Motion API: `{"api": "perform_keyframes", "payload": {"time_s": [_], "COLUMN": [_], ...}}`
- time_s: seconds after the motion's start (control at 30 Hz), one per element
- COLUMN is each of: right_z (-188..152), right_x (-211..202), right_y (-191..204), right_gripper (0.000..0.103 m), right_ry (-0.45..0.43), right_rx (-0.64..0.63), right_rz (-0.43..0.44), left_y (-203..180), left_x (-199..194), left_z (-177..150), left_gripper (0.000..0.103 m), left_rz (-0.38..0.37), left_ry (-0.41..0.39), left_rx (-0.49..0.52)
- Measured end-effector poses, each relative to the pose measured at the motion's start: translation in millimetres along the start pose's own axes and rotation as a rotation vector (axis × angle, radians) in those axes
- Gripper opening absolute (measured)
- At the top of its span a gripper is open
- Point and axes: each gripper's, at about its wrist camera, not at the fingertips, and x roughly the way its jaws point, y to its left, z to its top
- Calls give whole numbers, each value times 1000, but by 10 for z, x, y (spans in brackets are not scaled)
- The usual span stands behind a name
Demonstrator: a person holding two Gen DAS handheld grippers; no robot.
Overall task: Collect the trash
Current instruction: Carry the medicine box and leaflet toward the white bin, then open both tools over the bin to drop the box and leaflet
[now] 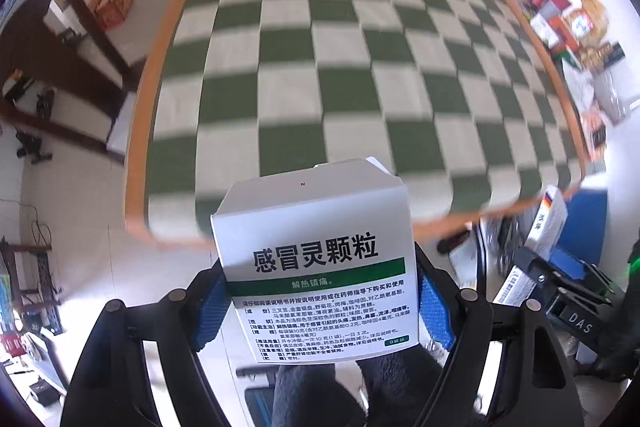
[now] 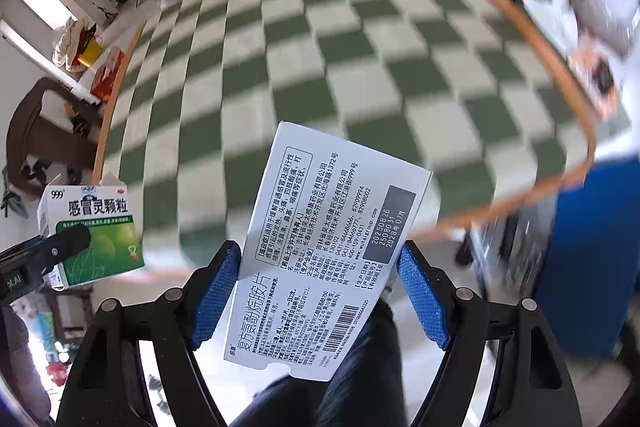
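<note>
A white medicine box with a green stripe (image 1: 316, 267) stands upright between the blue pads (image 1: 210, 311) of my left gripper (image 1: 320, 279), which is shut on its two sides. A flat white medicine box with black print (image 2: 320, 247) lies tilted in my right gripper (image 2: 320, 255), pinched across its width by both blue pads (image 2: 420, 291). The green-striped box (image 2: 92, 227) also shows at the left of the right wrist view, and the flat box (image 1: 540, 223) at the right of the left wrist view. Both grippers point steeply down, past the table's near edge.
A table with a green and white checked cloth (image 1: 320, 47) and orange rim fills the far view. Packages (image 1: 568, 23) are piled on its right side. A blue container (image 2: 592, 247) stands at the right, and a dark wooden chair (image 1: 60, 39) at the left. Dark trouser legs (image 2: 360, 379) are below.
</note>
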Motion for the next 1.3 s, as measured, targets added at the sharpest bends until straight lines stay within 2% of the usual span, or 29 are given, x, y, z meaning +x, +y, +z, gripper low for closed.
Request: {"api": "perform_keyframes", "payload": {"time_s": [0.1, 0.2, 0.33, 0.47, 0.73, 0.8, 0.9, 1.0, 1.03, 1.07, 1.1, 1.17, 1.2, 1.23, 1.3], "right_z": [-528, -876, -1246, -1539, -2229, -2346, -2485, -2538, -2563, -2582, -2612, -2655, -2660, -2676, -2700], "right_x": [123, 323, 788, 1473, 3196, 3510, 4037, 4412, 4530, 4623, 4747, 4897, 4950, 4979, 5008], "right_y": [-3, -27, -166, -334, -692, -715, -733, -695, -663, -637, -596, -548, -539, -519, -461], "right_gripper": [81, 81, 81, 81, 81, 81, 81, 81, 81, 82, 82, 84, 88, 100, 103], "right_ry": [84, 144, 222, 281, 421, 426, 431, 427, 425, 429, 439, 456, 460, 457, 444], "right_rx": [2, -23, -20, -22, 22, 12, 15, 12, 7, 4, 6, 14, 8, 0, -20], "right_rz": [16, 6, 30, 46, 126, 132, 142, 155, 164, 170, 172, 188, 180, 167, 158], "left_y": [76, 147, 169, 207, 390, 384, 407, 484, 516, 552, 603, 693, 741, 789, 860], "left_x": [150, 414, 965, 1724, 3354, 3650, 4138, 4400, 4461, 4472, 4478, 4506, 4518, 4524, 4498], "left_z": [-331, -636, -915, -1090, -1310, -1321, -1334, -1364, -1379, -1398, -1422, -1456, -1484, -1499, -1521], "left_gripper": [78, 78, 78, 78, 78, 79, 80, 81, 85, 95, 100, 103, 103, 103, 103], "left_rz": [2, -10, -11, -32, -81, -106, -106, -104, -93, -82, -62, -14, -11, -6, 8], "left_ry": [41, 101, 176, 250, 353, 370, 399, 408, 401, 392, 384, 379, 381, 381, 370], "left_rx": [-14, -54, -98, -147, -188, -181, -161, -157, -150, -143, -134, -118, -122, -127, -126]}}
